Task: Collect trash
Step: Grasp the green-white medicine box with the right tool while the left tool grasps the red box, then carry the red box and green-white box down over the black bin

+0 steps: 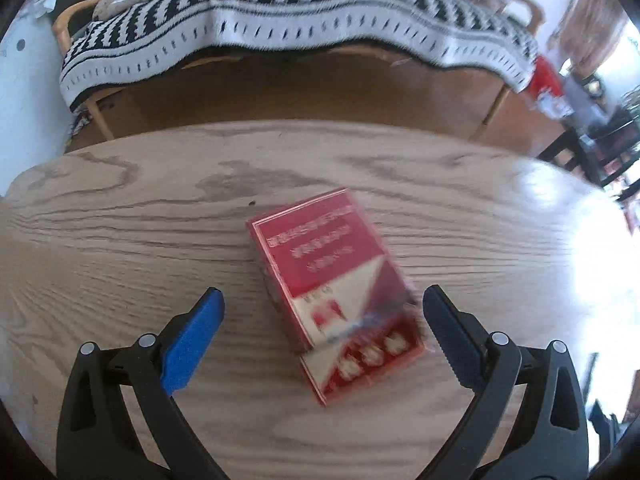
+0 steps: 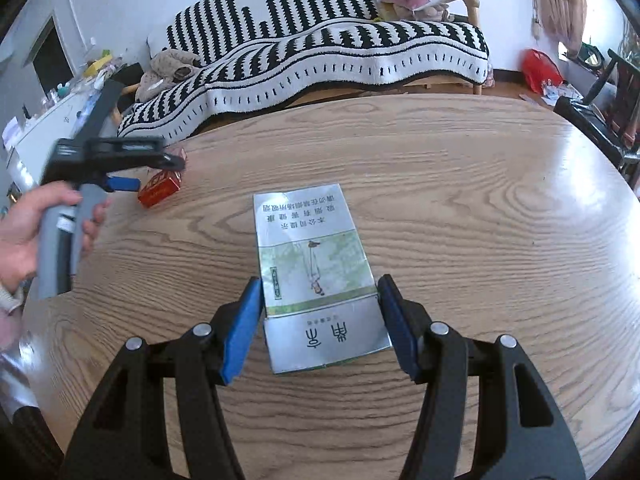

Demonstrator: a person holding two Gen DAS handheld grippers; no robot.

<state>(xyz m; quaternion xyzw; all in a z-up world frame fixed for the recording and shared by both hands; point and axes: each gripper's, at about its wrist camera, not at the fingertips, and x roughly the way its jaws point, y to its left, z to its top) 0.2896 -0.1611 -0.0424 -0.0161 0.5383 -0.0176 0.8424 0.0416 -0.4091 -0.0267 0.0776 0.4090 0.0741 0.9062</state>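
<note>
Wood-grain table (image 2: 460, 184) is seen to carry both packs uncollected — the red pack (image 1: 336, 296) between the left hand-held gripper (image 1: 322, 312)'s open jaws, the silver-green pack (image 2: 320, 276) framed, seemingly ungripped, by the right hand-held gripper (image 2: 318, 320).

My fingers (image 2: 240, 328) wear matt blue rubbery pads on black plastic arms with small metal pins. The counter (image 2: 480, 200) is pale wood-grain, smooth and shiny where light hits. The silver-green pack (image 2: 316, 276) looks like glossy foil-faced paper; the red pack (image 1: 340, 292) is glossy card under clear film. The sofa throw (image 2: 320, 56) is knitted cloth.
</note>
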